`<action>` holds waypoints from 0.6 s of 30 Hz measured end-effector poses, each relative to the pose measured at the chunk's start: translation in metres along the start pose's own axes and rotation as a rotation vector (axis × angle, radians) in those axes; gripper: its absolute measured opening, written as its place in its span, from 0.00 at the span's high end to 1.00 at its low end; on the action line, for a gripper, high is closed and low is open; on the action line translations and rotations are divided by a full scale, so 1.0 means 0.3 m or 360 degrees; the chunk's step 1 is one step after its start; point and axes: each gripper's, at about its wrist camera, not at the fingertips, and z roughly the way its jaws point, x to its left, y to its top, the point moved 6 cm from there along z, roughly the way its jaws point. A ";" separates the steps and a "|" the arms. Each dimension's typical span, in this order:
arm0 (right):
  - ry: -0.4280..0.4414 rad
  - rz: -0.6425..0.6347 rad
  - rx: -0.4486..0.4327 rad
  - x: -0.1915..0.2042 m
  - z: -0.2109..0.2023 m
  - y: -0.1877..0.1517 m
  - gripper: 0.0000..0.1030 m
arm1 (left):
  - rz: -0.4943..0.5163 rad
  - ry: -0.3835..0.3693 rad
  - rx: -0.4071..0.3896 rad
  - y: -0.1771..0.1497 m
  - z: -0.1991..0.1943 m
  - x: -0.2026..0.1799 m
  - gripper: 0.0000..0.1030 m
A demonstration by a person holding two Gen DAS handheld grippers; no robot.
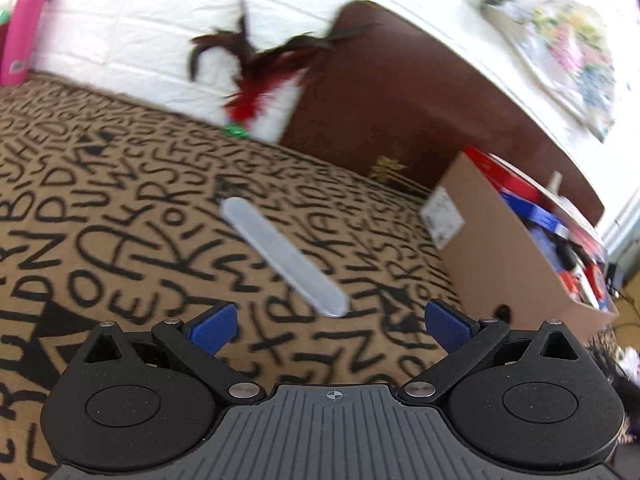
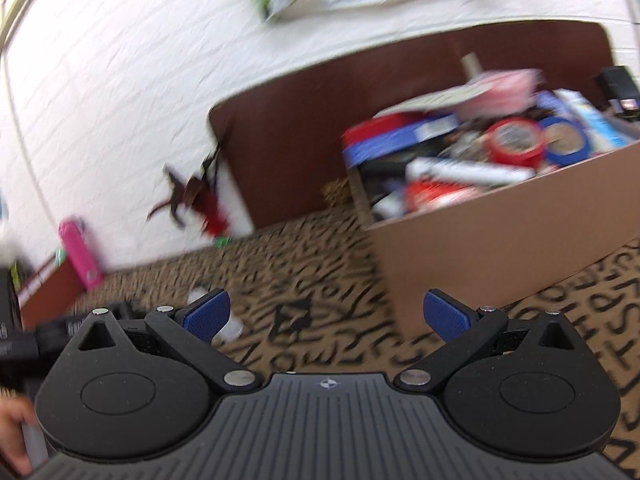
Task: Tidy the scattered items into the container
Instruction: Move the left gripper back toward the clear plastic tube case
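With jaws spread empty, the left gripper (image 1: pixel 330 322) should straddle the translucent plastic oblong case (image 1: pixel 282 255) crosswise before closing.

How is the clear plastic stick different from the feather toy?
The clear plastic stick is smooth, see-through and straight; the feather toy is fluffy, dark brown and red. The stick lies flat out on the letter-patterned blanket; the feather toy sits back by the white wall, feathers sticking up. Both are outside the cardboard box.

letter-print blanket (image 1: pixel 120 220) | white brick wall (image 1: pixel 140 20) | brown headboard (image 1: pixel 380 100)
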 end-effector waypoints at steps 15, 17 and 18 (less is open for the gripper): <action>0.0134 -0.0418 0.0316 0.279 0.295 -0.112 0.18 | -0.0087 0.0001 0.0146 0.116 0.190 0.130 0.03; 0.0147 -0.0441 0.0339 0.292 0.335 -0.114 0.23 | -0.0089 0.0000 0.0175 0.131 0.216 0.138 0.05; 0.0152 -0.0453 0.0345 0.299 0.353 -0.115 0.25 | -0.0088 -0.0001 0.0185 0.138 0.226 0.141 0.06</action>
